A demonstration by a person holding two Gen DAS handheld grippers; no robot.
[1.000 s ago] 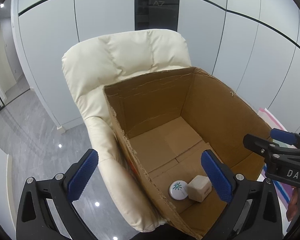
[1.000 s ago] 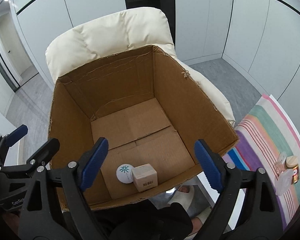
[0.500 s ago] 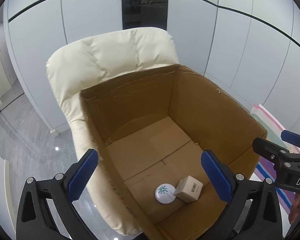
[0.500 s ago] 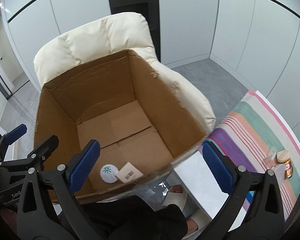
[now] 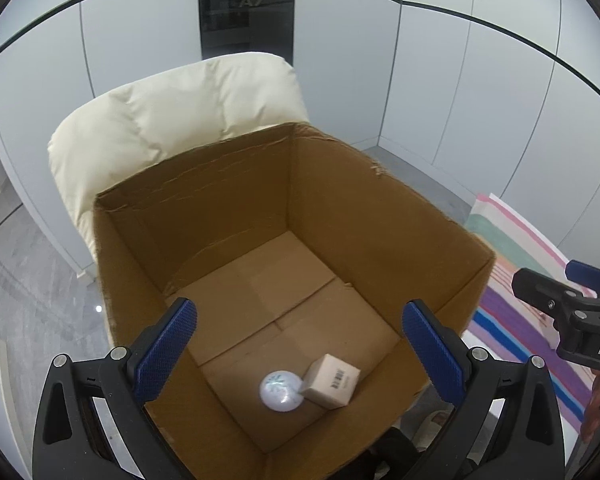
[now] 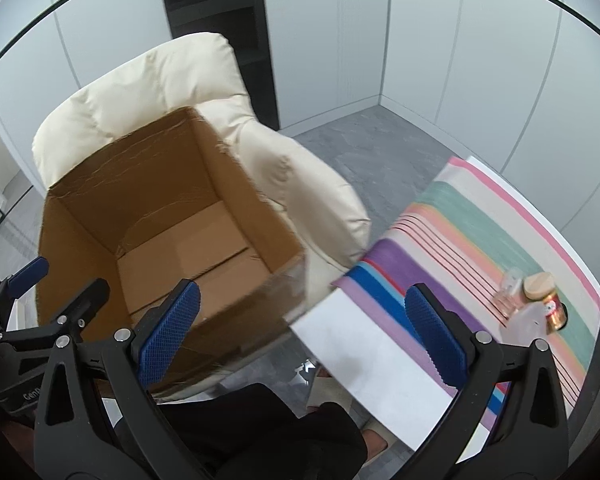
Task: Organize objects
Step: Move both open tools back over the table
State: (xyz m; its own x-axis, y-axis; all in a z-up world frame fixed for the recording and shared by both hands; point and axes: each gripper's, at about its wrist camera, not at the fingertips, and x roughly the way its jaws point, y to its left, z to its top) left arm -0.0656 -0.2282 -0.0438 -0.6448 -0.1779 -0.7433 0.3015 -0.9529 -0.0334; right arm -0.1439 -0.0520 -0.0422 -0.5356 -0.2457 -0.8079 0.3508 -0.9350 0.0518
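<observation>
Striped cloth (image 6: 480,240): small jars (image 6: 540,300) blurred, indistinct.

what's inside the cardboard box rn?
Cardboard box holds a white round disc and a small tan carton touching it. The carton hides the floor beneath it.

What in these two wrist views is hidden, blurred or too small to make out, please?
- Small carton, left view: label print too small.
- White round item, left view: partly hidden by the carton.
- Cardboard box floor, right view: near wall hides it.
- Jar, right view: label blurred.
</observation>
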